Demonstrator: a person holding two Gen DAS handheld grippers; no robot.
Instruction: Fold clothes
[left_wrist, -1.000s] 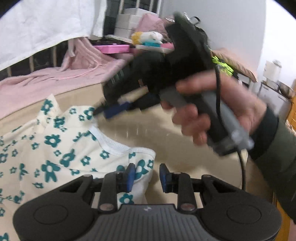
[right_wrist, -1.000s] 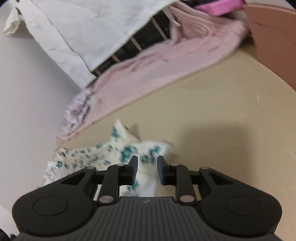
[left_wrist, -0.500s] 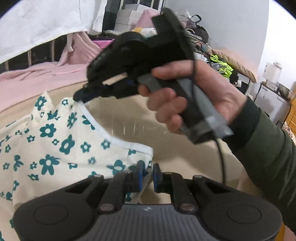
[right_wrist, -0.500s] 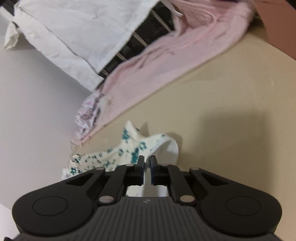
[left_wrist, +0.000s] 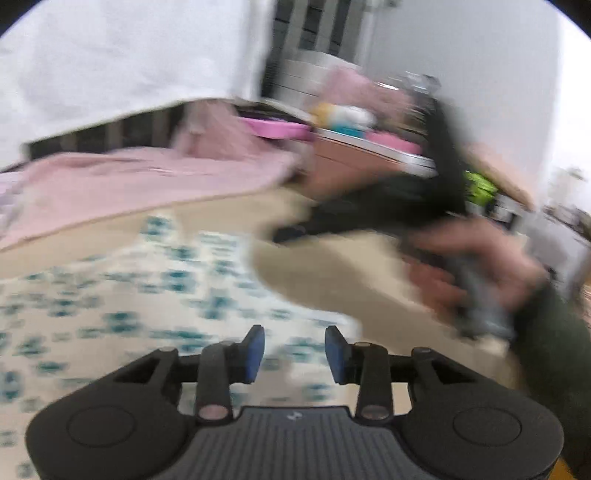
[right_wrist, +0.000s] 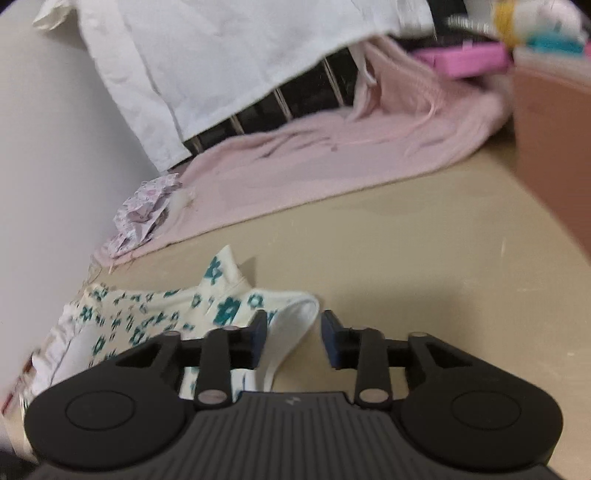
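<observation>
A cream garment with teal flowers (left_wrist: 155, 295) lies spread on the beige surface (right_wrist: 406, 258). My left gripper (left_wrist: 294, 349) hovers over its near edge. Its jaws are opening, and the cloth lies below them, not pinched. This view is blurred by motion. A hand (left_wrist: 480, 266) holds my right gripper (left_wrist: 284, 232) above the garment's far edge. In the right wrist view the right gripper (right_wrist: 293, 332) is also opening. The garment's white hem (right_wrist: 295, 321) lies loose in the gap beside the left finger (right_wrist: 258, 332).
A pink blanket (right_wrist: 332, 162) lies along the far side of the surface, under a white sheet (right_wrist: 229, 55) hung over a dark rail. A brown box (right_wrist: 554, 147) stands at the right. Crumpled patterned cloth (right_wrist: 144, 210) sits by the wall.
Half a second ago both grippers were shut on the garment's edge. Now both sets of jaws stand apart and the cloth has dropped free. The left view has swung and blurred.
</observation>
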